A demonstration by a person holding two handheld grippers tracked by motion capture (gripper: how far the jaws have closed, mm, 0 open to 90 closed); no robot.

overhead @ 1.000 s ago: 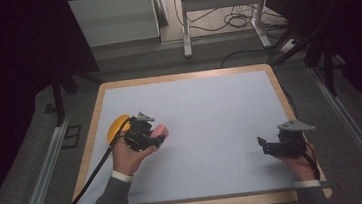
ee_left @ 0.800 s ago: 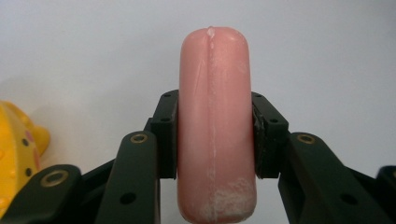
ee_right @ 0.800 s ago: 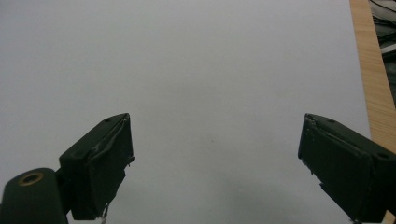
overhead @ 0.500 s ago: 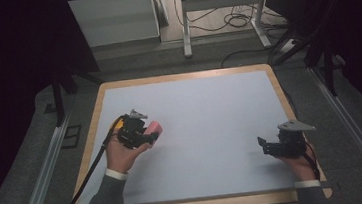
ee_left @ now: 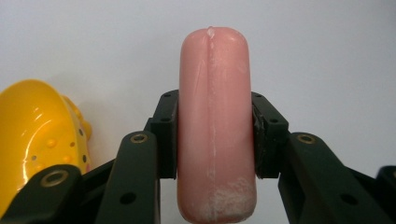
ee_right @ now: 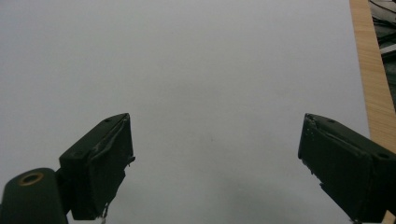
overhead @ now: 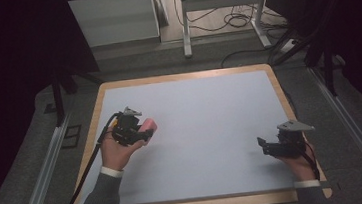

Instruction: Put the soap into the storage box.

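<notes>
High view: left gripper [overhead: 139, 131] sits near the table's [overhead: 209, 104] left edge with a pink sausage [overhead: 147, 126] in it, right gripper [overhead: 268, 146] near the front right corner. Left gripper view: jaws clamped on the sausage's middle, yellow toy [ee_left: 39, 135] just beside. Right gripper view: jaws spread wide, nothing between them, over bare tabletop.

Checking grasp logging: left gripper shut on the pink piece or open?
Shut: the left gripper has both jaws pressed against the pink sausage.
</notes>
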